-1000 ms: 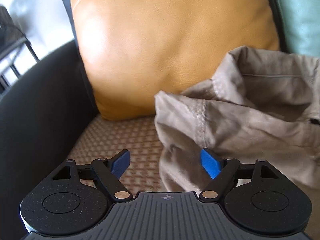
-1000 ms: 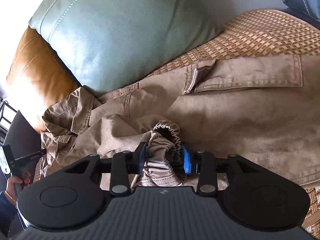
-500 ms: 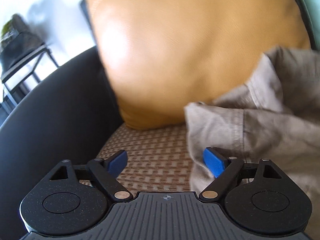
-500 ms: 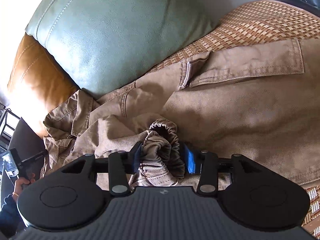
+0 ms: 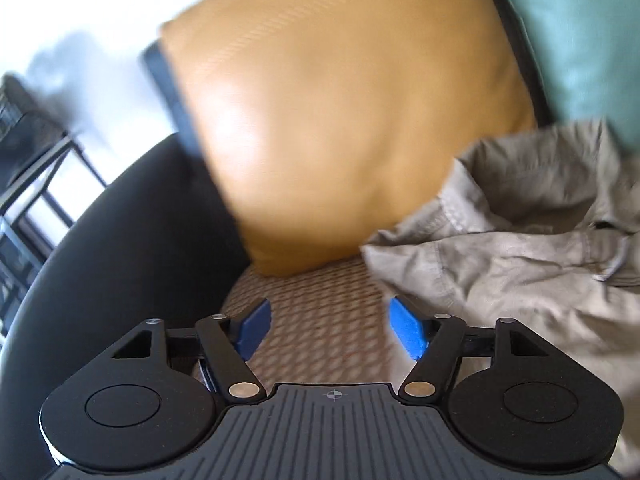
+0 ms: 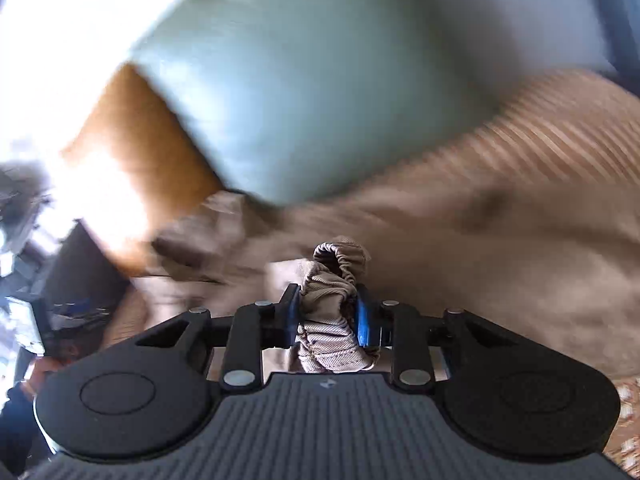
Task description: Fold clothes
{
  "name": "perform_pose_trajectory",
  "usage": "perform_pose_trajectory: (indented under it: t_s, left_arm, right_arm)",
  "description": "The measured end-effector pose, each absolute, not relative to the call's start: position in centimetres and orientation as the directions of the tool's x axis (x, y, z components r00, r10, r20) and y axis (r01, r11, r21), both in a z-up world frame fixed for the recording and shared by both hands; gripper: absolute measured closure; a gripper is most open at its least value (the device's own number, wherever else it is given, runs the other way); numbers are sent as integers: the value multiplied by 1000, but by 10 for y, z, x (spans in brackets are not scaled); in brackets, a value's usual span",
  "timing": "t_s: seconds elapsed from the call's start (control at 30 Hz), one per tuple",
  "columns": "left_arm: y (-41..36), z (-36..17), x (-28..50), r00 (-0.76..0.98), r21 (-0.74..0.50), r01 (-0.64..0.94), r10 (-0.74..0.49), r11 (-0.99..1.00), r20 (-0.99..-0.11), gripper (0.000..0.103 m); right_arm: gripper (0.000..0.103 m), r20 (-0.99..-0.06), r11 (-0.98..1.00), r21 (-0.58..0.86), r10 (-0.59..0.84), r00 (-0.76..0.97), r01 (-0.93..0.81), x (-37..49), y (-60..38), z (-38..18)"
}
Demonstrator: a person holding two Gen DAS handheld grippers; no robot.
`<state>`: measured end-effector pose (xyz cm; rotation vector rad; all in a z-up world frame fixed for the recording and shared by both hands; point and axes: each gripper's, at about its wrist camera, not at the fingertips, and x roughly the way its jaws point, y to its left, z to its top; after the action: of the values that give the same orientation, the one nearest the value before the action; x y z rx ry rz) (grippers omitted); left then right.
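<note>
While the right gripper [image 6: 327,312] tightens on the elastic cuff [image 6: 340,264], the left gripper [image 5: 328,330] widens (empty).

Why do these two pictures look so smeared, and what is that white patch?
Right wrist view: movement smears the teal leather cushion and woven seat mat; only the right gripper, closing on the tan jacket's gathered cuff, stays sharp; window glare bleaches the tan leather cushion. Left wrist view: milder blur, the empty left gripper crisp and opening, fisheye bending the black armrest.
</note>
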<state>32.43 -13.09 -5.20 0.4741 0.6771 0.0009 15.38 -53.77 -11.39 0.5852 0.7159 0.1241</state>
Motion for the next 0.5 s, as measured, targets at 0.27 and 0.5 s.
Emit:
perform_pose_trajectory:
  t_s: [0.27,0.5]
  left_arm:
    - [-61,-12,215,759,245,202,7,948,-652,21]
    - [-31,-22,151,747,224,237,-30,945,-665,21]
  right_arm:
    - [73,-504,800,275,592,629,-533,110,-305,14]
    - [73,-722,476,13,613,321,-879,11,-137,-50]
